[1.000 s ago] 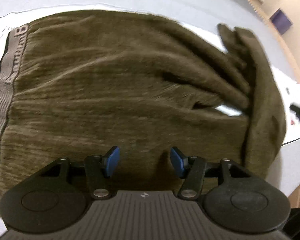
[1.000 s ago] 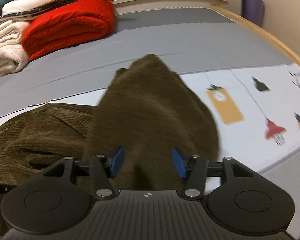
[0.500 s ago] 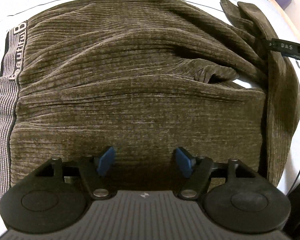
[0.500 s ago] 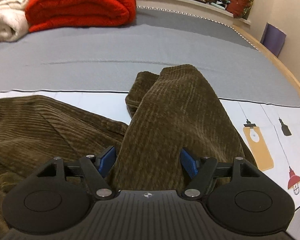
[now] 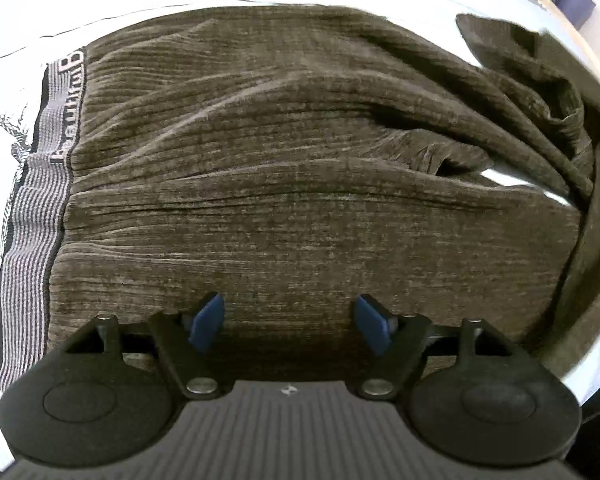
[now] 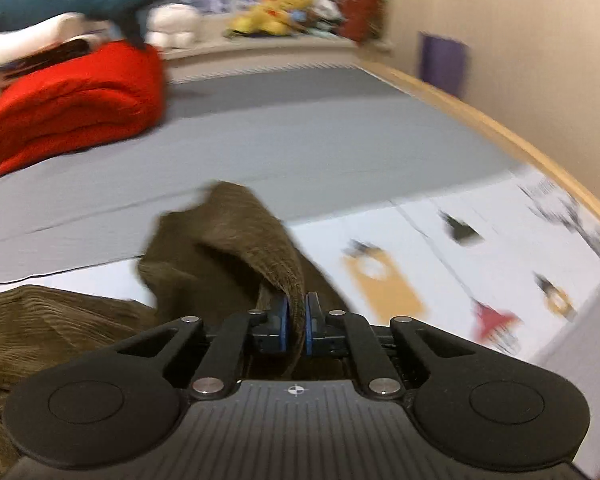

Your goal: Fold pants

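Olive-brown corduroy pants [image 5: 300, 184] lie spread on the bed, with a grey striped waistband [image 5: 40, 216] at the left and the legs bunched at the right [image 5: 540, 92]. My left gripper [image 5: 290, 322] is open just above the near edge of the pants. In the right wrist view my right gripper [image 6: 296, 326] is shut on a fold of a pant leg [image 6: 252, 240], which rises from the blue pads and drapes away; more of the pants lies at the lower left [image 6: 40, 328].
A white printed sheet [image 6: 460, 264] covers the near part of the grey mattress [image 6: 300, 140]. A red folded blanket [image 6: 72, 96] and stacked linens lie at the back left. Plush toys [image 6: 272, 12] line the far sill. A wooden bed rim [image 6: 520, 140] runs along the right.
My right gripper has closed on the pant leg fold and lifted it; it was open over the leg before. My left gripper stays open, pulled back slightly over the pants.
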`<state>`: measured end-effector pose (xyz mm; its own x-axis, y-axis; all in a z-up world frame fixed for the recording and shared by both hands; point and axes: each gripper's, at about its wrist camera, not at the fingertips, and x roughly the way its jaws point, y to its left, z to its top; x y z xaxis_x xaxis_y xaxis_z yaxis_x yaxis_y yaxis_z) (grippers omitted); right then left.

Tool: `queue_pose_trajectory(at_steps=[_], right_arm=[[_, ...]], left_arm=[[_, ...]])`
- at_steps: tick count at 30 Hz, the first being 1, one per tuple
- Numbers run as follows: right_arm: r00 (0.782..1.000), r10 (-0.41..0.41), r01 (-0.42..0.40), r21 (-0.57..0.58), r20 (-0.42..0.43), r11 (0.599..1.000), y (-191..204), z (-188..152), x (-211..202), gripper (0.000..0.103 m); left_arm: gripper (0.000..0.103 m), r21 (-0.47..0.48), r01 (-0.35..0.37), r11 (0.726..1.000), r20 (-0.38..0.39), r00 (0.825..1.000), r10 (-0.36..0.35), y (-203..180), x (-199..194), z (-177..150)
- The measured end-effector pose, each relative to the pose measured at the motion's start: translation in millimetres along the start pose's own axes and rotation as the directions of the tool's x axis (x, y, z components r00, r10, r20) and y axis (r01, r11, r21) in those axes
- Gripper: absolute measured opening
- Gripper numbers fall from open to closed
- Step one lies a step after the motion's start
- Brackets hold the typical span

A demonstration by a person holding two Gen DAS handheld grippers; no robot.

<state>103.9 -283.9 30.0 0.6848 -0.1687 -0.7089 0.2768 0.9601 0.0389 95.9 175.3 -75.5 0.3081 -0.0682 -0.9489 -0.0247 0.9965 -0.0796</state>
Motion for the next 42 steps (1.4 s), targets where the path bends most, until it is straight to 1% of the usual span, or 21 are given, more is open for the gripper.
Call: queue_pose_trajectory(at_steps=[2, 3, 4, 5, 7, 8, 9, 10, 12, 13, 15, 19, 21, 24, 26, 28, 32, 36, 39, 41, 42], right_arm=[[0.994, 0.004, -0.003, 0.013, -0.113, 1.0, -31.1, -12.7, 1.3, 0.008], [0.979, 0.012, -0.009, 0.017, -0.204, 1.0, -49.9, -24.7, 4.9, 0.008], [0.959, 0.018, -0.014, 0.016, -0.284, 1.0, -64.1, -36.2, 8.9, 0.008], [0.931, 0.015, -0.014, 0.004, -0.366, 1.0, -77.1, -48.9, 12.5, 0.008], [0.88, -0.009, -0.01, -0.037, -0.475, 0.999, -95.5, -71.0, 16.3, 0.008], [0.875, -0.022, -0.001, -0.047, -0.483, 0.999, -104.9, -76.3, 13.5, 0.008], [0.891, -0.014, -0.003, -0.036, -0.454, 0.999, -114.8, -74.6, 6.8, 0.01], [0.918, 0.011, -0.014, -0.004, -0.397, 1.0, -125.0, -68.6, -2.7, 0.01], [0.958, 0.068, -0.045, 0.089, -0.278, 0.995, -143.7, -55.3, -19.7, 0.017], [0.972, 0.089, -0.06, 0.136, -0.216, 0.989, -151.3, -49.8, -26.4, 0.028], [0.982, 0.095, -0.07, 0.152, -0.163, 0.986, -155.2, -42.2, -29.3, 0.037], [0.991, 0.086, -0.072, 0.133, -0.104, 0.988, -143.5, -33.8, -10.6, 0.043], [0.991, 0.087, -0.072, 0.146, -0.105, 0.987, -137.5, -34.4, 8.7, 0.044], [0.986, 0.084, -0.066, 0.123, -0.146, 0.99, -120.3, -21.3, 43.9, 0.044], [0.987, 0.076, -0.066, 0.076, -0.142, 0.995, -104.1, -13.8, 61.3, 0.046], [0.984, 0.062, -0.061, 0.012, -0.165, 0.998, -89.0, -10.6, 79.4, 0.046], [0.982, -0.004, -0.017, -0.106, -0.189, 0.994, -68.1, -7.4, 111.5, 0.046], [0.983, -0.014, -0.01, -0.13, -0.184, 0.991, -64.1, -3.4, 117.3, 0.045], [0.988, 0.011, -0.027, -0.106, -0.152, 0.994, -65.8, 0.3, 106.3, 0.034], [0.99, 0.038, -0.052, -0.101, -0.136, 0.994, -65.8, -0.9, 97.6, 0.033], [0.991, 0.048, -0.061, -0.101, -0.126, 0.993, -65.5, -2.2, 92.8, 0.036]], left_arm=[[0.078, -0.001, 0.008, 1.0, 0.015, 1.0, -0.008, -2.4, -5.3, -0.8], [0.078, -0.001, 0.008, 1.0, 0.021, 1.0, -0.008, -4.0, -7.4, -0.6], [0.078, -0.003, 0.011, 1.0, 0.026, 1.0, -0.011, -6.7, -9.0, 0.0], [0.079, -0.006, 0.018, 1.0, 0.034, 0.999, -0.018, -9.6, -11.1, 0.8], [0.08, -0.006, 0.03, 1.0, 0.043, 0.999, -0.03, -16.2, -13.4, 2.4], [0.08, -0.005, 0.03, 1.0, 0.045, 0.999, -0.03, -19.8, -13.3, 3.3], [0.081, -0.005, 0.028, 1.0, 0.045, 0.999, -0.028, -21.7, -11.2, 4.1], [0.081, -0.006, 0.026, 1.0, 0.044, 0.999, -0.025, -23.9, -9.9, 5.0], [0.081, -0.012, 0.02, 1.0, 0.04, 0.999, -0.019, -26.9, -6.6, 6.2], [0.081, -0.012, 0.016, 1.0, 0.038, 0.999, -0.015, -28.1, -5.5, 7.3], [0.081, -0.01, 0.009, 1.0, 0.036, 0.999, -0.008, -29.9, -2.7, 9.6], [0.081, -0.01, 0.003, 1.0, 0.038, 0.999, -0.002, -31.8, 1.0, 14.2], [0.081, -0.01, 0.002, 1.0, 0.039, 0.999, -0.002, -30.8, 1.4, 16.5], [0.082, -0.006, 0.009, 1.0, 0.039, 0.999, -0.008, -29.1, 1.6, 18.3], [0.082, 0.0, 0.011, 1.0, 0.037, 0.999, -0.011, -26.8, 2.6, 20.7], [0.082, 0.006, 0.018, 1.0, 0.031, 0.999, -0.018, -21.8, 4.5, 23.1], [0.082, 0.0, 0.039, 0.999, 0.036, 0.999, -0.039, -9.4, 5.2, 27.5], [0.082, -0.03, 0.036, 0.999, 0.046, 0.998, -0.034, 2.5, 3.9, 32.5], [0.082, -0.042, 0.031, 0.999, 0.047, 0.998, -0.029, 4.5, 1.8, 32.8], [0.082, -0.032, 0.032, 0.999, 0.05, 0.998, -0.03, 0.4, -1.1, 30.5], [0.082, -0.027, 0.035, 0.999, 0.053, 0.998, -0.033, -2.1, -3.1, 28.5]])
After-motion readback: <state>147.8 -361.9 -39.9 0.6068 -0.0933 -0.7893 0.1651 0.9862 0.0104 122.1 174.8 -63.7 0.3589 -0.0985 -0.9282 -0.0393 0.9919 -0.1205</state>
